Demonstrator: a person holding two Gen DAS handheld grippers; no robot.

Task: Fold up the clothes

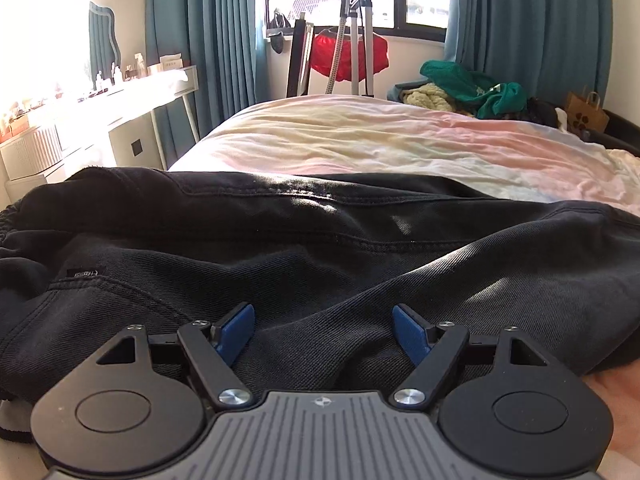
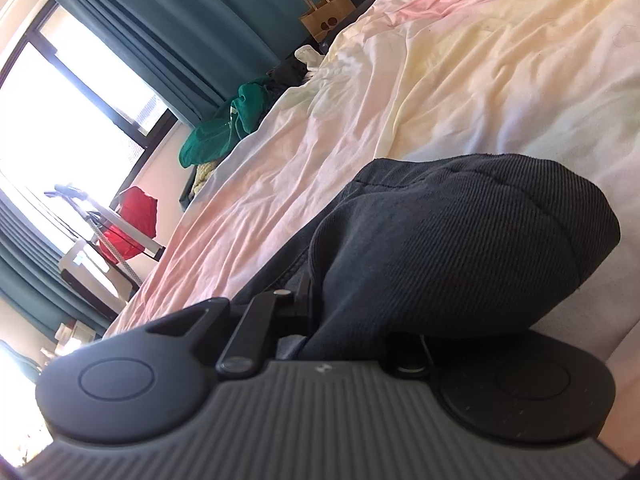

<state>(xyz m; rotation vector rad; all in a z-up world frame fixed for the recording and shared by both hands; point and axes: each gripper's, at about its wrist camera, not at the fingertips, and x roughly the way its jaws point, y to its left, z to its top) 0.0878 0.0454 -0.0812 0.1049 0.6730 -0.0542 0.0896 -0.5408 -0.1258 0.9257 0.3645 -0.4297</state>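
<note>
Black denim trousers lie spread across the near part of the bed, elastic waistband at the left. My left gripper is open just above the cloth, its blue pads wide apart and empty. In the right wrist view my right gripper is tilted and shut on a bunched end of the same black trousers, which bulges over and hides the fingertips.
The bed sheet is pastel and wrinkled. A pile of green and cream clothes sits at the far right with a paper bag. A white dresser stands left. A garment steamer and red cloth stand by the window.
</note>
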